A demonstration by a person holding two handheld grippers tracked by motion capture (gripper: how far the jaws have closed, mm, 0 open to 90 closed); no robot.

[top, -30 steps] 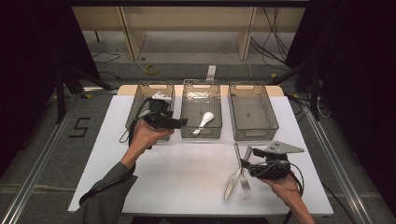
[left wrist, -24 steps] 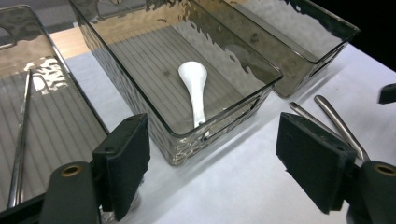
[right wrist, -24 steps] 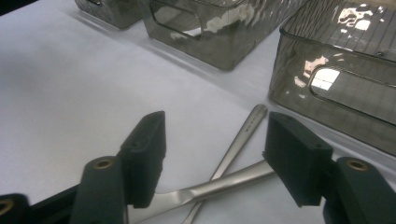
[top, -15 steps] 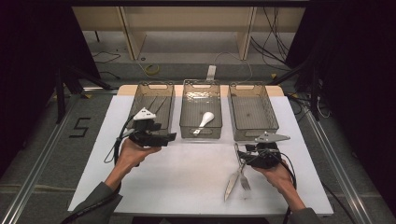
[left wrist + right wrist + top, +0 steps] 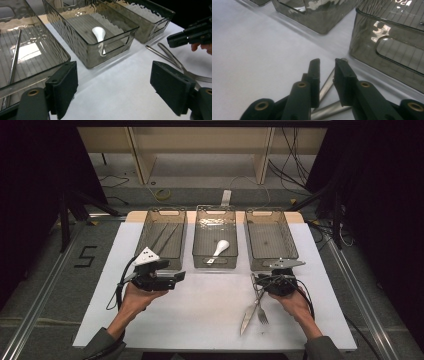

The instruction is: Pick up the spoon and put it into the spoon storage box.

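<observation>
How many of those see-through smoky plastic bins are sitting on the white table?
3, in a row at the table's far edge: the left bin holds thin metal sticks, the middle bin a white spoon, the right bin looks empty.

**Left claw back from the bin, right claw narrowing over the cutlery**

I have drawn my left claw point(image 5: 172, 279) away from the left bin point(image 5: 163, 238) toward my side of the desk point(image 5: 210, 315), jaws wide and empty. My right claw point(image 5: 327, 75) has just been closing above the knife point(image 5: 248, 316) handle, pads not yet pressing.
</observation>
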